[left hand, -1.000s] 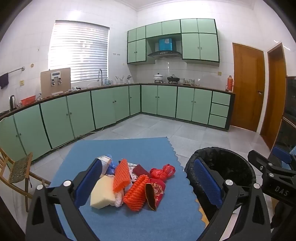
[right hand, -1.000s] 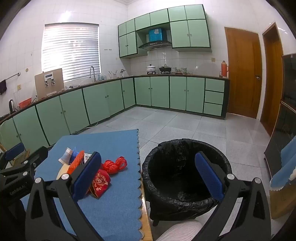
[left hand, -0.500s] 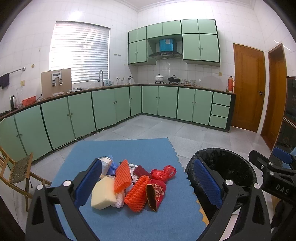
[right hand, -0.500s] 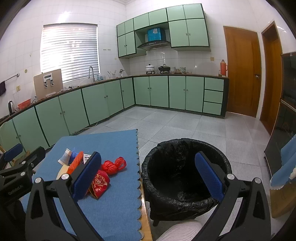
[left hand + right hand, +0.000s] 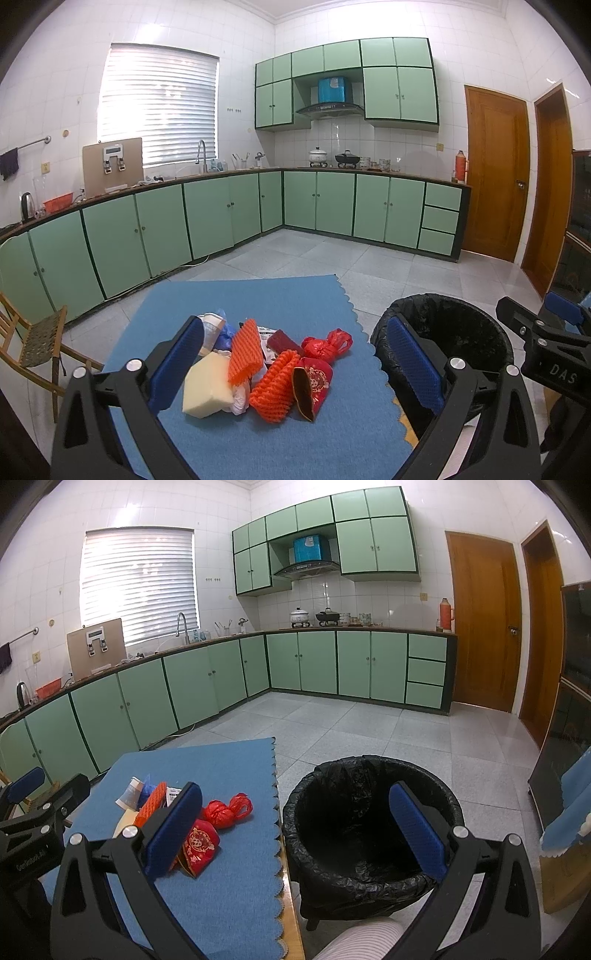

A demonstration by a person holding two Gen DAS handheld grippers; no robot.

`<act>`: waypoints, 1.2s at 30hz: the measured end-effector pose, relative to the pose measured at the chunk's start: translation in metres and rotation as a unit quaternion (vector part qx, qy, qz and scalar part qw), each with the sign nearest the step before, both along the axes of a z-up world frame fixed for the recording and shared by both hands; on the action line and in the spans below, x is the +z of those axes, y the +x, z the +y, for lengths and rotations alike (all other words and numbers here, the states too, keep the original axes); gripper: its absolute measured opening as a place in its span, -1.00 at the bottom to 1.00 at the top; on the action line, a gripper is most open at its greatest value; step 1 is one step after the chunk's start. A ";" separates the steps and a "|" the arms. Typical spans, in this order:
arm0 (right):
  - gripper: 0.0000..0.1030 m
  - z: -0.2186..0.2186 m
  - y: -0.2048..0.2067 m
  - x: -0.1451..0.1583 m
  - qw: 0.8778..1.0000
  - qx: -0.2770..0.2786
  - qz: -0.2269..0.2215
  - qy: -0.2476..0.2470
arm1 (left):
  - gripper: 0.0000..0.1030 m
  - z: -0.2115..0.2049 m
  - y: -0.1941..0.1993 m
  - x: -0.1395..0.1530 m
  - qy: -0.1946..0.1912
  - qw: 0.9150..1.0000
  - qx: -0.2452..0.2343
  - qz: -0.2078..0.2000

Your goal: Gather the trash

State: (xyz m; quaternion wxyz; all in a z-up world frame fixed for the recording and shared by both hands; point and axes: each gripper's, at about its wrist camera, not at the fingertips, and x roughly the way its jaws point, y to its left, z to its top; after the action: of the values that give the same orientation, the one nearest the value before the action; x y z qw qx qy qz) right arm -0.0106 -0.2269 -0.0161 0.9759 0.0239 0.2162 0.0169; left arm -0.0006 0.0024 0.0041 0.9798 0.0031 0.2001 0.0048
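A pile of trash lies on the blue mat (image 5: 258,295): a cream foam block (image 5: 207,387), two orange foam nets (image 5: 242,350), a red pouch (image 5: 314,384), a knotted red plastic bag (image 5: 325,343) and a paper cup (image 5: 212,325). My left gripper (image 5: 295,369) is open and empty, held above the near side of the pile. A black-lined trash bin (image 5: 369,812) stands on the floor right of the table. My right gripper (image 5: 295,830) is open and empty, in front of the bin; the red bag (image 5: 225,810) and the pouch (image 5: 199,845) lie to its left.
Green kitchen cabinets (image 5: 221,214) line the far walls, with wooden doors (image 5: 495,177) at the right. A wooden chair (image 5: 33,343) stands left of the table. A striped-trousered knee (image 5: 362,938) shows at the bottom of the right view. Tiled floor lies beyond.
Both grippers have drifted only slightly; the view barely shifts. Nothing has been picked up or moved.
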 end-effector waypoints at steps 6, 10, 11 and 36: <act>0.90 -0.002 0.001 -0.001 1.000 0.000 0.001 0.001 | 0.88 0.000 0.000 0.001 0.000 1.000 0.001 0.000; 0.90 -0.002 0.002 -0.002 1.000 0.000 0.001 0.001 | 0.88 0.000 0.000 0.001 0.001 1.000 0.001 -0.001; 0.90 -0.002 0.002 -0.002 1.000 0.000 0.001 0.001 | 0.88 0.000 0.000 0.001 0.001 1.000 0.001 -0.001; 0.90 0.000 0.004 -0.004 1.000 -0.003 0.003 0.004 | 0.88 0.001 0.000 -0.003 0.003 1.000 0.001 0.002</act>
State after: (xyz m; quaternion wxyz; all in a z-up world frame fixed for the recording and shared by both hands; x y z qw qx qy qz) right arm -0.0068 -0.2274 -0.0201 0.9751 0.0281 0.2194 0.0142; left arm -0.0005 0.0037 0.0010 0.9794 0.0060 0.2017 0.0068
